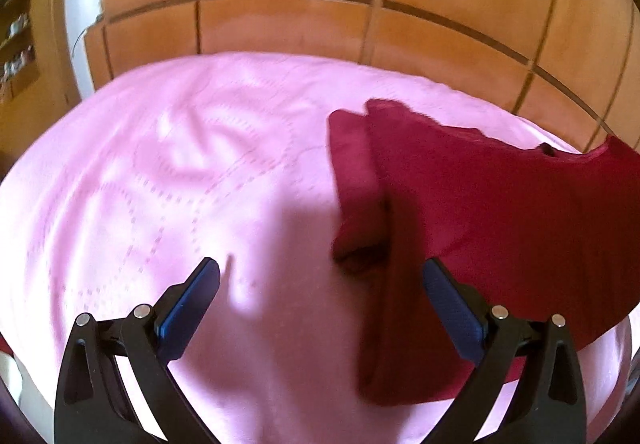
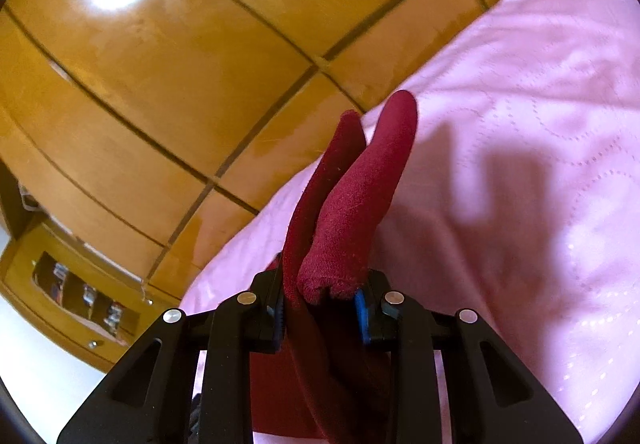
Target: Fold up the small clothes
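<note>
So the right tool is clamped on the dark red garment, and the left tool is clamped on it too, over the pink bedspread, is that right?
Not quite. The left tool is open and holds nothing, as the left wrist view shows: its pads stand wide apart above the pink bedspread. The right tool is indeed clamped on the dark red garment.

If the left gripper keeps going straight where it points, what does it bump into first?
Probably the pink bedspread. The left gripper is open, tilted down at bare bedspread, and the red garment lies just to its right. Depth is hard to judge, so it might brush the garment's edge.
</note>
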